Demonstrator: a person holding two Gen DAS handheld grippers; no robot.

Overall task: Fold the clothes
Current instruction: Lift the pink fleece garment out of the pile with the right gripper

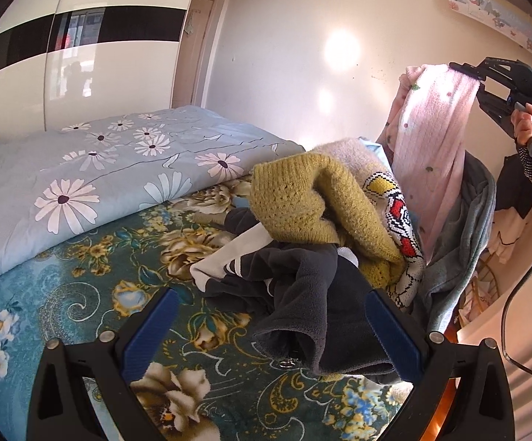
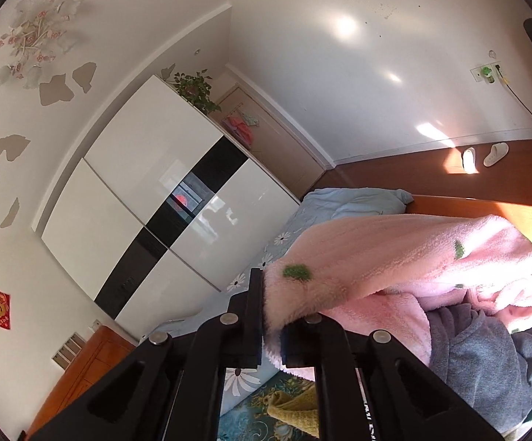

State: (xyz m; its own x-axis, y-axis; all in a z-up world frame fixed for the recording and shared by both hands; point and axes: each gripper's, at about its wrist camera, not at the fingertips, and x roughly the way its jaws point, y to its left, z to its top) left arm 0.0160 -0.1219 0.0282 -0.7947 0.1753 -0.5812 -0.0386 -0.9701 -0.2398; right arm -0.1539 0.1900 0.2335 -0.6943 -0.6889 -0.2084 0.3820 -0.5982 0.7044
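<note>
Our right gripper point(image 2: 271, 325) has its jaws clamped on the soft, light pink fleece garment point(image 1: 431, 139), upper right; our left gripper point(image 1: 273, 334) has its jaws apart and should take the hanging edge.

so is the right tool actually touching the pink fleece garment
Touching. The right wrist view shows the right tool shut on an edge of the pink fleece garment, fabric pinched between its fingers. The left wrist view shows it hanging from that tool.

The pink garment point(image 2: 394, 257) is fluffy fleece; the mustard sweater point(image 1: 295, 198) is a coarse open knit. The dark garment point(image 1: 324, 316) looks like matt fleece. The wardrobe point(image 2: 137, 183) is glossy. The left tongs point(image 1: 273, 330) are matt black plastic.
</note>
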